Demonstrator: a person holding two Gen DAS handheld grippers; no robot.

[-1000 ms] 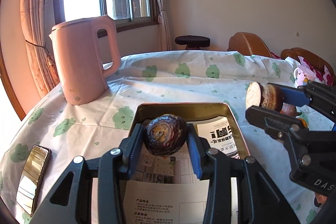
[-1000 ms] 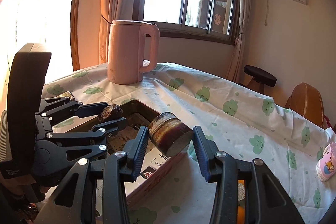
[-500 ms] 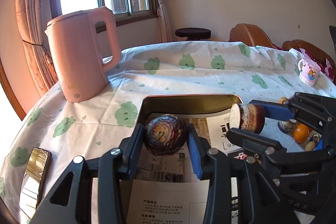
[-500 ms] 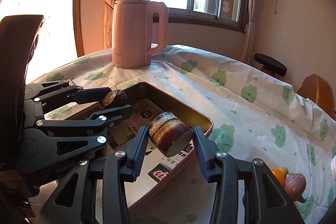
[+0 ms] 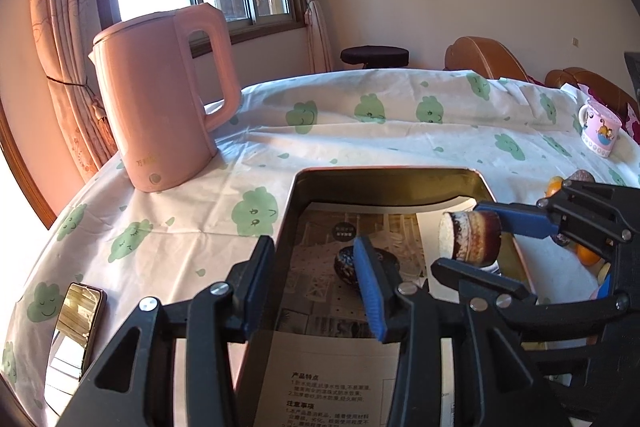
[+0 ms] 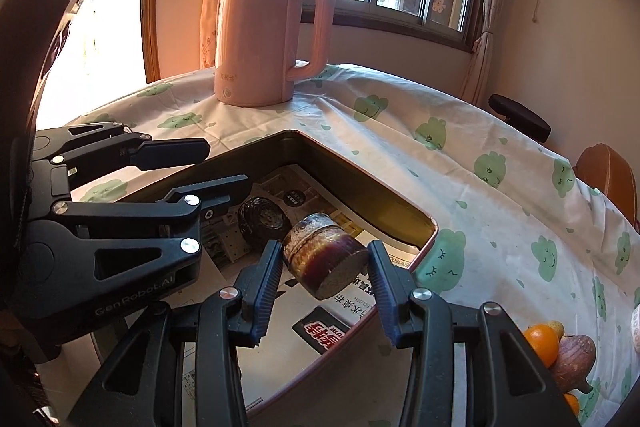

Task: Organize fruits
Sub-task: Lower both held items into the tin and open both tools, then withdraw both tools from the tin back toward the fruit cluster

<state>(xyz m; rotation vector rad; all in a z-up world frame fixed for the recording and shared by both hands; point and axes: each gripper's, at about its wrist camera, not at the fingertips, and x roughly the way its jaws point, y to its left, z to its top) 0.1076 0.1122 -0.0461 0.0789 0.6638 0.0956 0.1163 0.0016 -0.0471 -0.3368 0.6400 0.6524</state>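
A: Big stuff first. The table (image 5: 400, 131) is wearing a white cloth with green cloud faces; a pink kettle (image 5: 160, 103) is standing on it, small writing on its base too blurred to read.
B: Tin tray (image 5: 384, 187)?
A: Sitting near the kettle, lined with printed Chinese leaflets (image 6: 332, 331); one red label is showing, characters unclear. "GenRobot.AI" is reading on the left tongs' body.
B: Tongs?
A: Left tongs (image 5: 316, 287) are hanging spread apart over the tray, gripping nothing. Right tongs (image 6: 324, 279) are clamping a cut brown fruit (image 6: 324, 259), holding it above the tray's paper.
B: Other fruit?
A: A dark round fruit (image 6: 262, 217) is lying on the tray liner, just beside the left tongs. An orange (image 6: 540, 343) and a brown bulb (image 6: 572, 357) are resting outside the tray. A cartoon mug (image 5: 600, 131) and a phone (image 5: 78, 327) are lying well apart.
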